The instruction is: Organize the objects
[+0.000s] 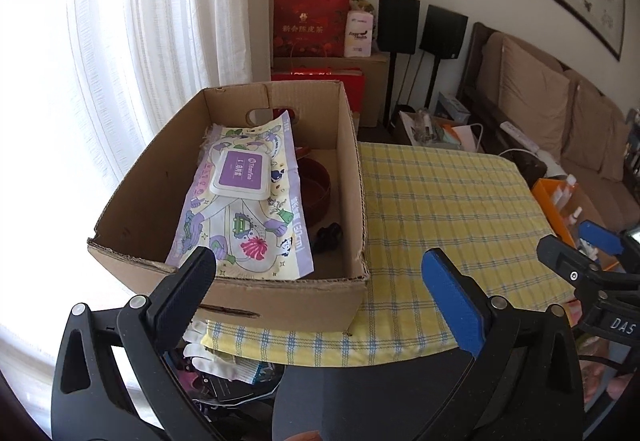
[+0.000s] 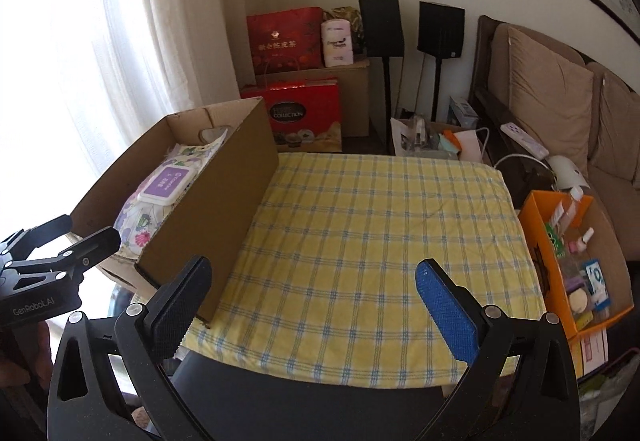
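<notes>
Left gripper (image 1: 320, 269): jaws spread wide, nothing between them, one black pad (image 1: 188, 281) and one blue pad (image 1: 452, 297), angled downward. Right gripper (image 2: 312, 281): jaws likewise wide apart and empty, black pad on its left, blue on its right, angled downward. Each gripper shows at the edge of the other's view, side by side.

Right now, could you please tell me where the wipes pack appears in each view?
Left wrist view: wipes pack lies left of centre, inside the cardboard box, seen from above.
Right wrist view: wipes pack sits at the left, half hidden behind the box wall.
Shared landmark: the yellow checked cloth beside the box.
</notes>
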{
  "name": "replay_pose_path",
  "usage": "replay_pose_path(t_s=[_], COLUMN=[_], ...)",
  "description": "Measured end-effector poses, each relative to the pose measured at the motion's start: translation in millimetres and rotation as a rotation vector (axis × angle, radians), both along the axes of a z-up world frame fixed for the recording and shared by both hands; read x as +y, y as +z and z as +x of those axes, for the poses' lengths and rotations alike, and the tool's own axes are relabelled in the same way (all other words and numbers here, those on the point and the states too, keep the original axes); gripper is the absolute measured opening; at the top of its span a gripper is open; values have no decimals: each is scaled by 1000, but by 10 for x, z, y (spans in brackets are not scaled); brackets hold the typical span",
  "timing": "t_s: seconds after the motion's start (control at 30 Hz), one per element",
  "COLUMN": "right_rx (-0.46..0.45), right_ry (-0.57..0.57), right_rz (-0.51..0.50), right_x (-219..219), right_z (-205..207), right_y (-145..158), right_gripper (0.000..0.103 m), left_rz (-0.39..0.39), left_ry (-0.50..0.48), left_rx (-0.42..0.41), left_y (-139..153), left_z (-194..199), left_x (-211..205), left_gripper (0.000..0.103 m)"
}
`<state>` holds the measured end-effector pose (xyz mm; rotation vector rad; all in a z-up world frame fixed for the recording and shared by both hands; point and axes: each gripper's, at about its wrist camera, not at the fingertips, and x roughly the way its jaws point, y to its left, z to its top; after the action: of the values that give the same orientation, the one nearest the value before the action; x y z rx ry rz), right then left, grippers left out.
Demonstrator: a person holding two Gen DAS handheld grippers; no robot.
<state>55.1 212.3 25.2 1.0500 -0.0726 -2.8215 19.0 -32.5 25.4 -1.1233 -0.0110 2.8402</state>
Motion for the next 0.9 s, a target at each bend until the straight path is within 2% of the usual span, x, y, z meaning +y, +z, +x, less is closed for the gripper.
replay_pose_path(t_s=[0.23,0.37,0.43,0.73,0.9], right_rx=[23,20,12,13,21], right_ry=[-69,-78,-79,-101,-111], right_rz=[52,58,72,56,50], right_x=[87,84,62,123,130], right_z=[268,376,396,392,394], right_y=[7,-15,-59,-78,-39], right_gripper=[103,103,103,103,103], left_rz=[24,8,-10,27,-11], left_ry=[20,39,51,62,68], left_rx=[-14,-13,-5,11,26], left_y=[-64,-90,-98,-40,-22], left_z=[137,188,207,280,311], left_x=[-14,-15,-17,-101,-83], left_gripper=[103,103,103,103,103])
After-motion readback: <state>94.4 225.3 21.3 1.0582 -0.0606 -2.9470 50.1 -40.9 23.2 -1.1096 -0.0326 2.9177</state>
